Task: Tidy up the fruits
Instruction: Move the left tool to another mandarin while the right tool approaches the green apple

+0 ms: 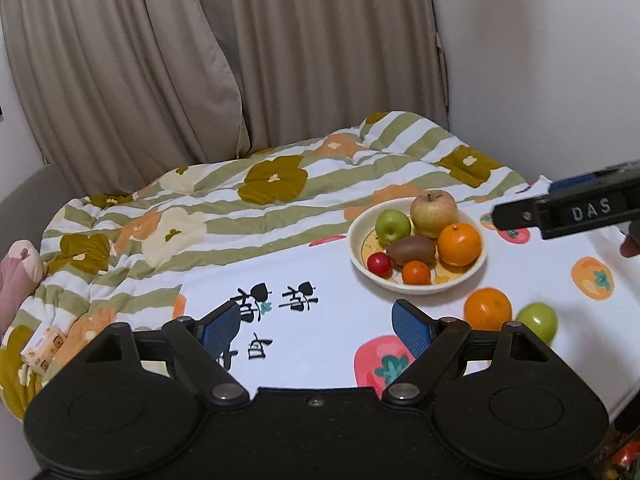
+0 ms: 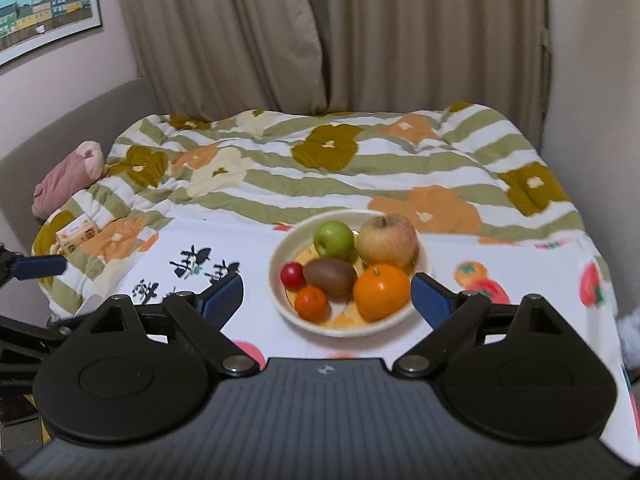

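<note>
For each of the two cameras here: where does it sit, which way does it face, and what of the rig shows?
Left wrist: behind the open left gripper, facing the cloth, bowl to its right, loose orange and green apple; right gripper's side enters.
Right wrist: behind the open right gripper, straight at the bowl.
Shared: bowl, quilt, curtain.

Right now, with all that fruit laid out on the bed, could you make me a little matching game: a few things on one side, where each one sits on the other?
Things:
1. kiwi
2. green fruit at the near right
3. tissue pack
4. left gripper

Places or states:
A. on the striped quilt
B. open, holding nothing
C. in the bowl
D. loose on the white cloth, beside an orange

Pairs: 1-C, 2-D, 3-A, 4-B
</note>
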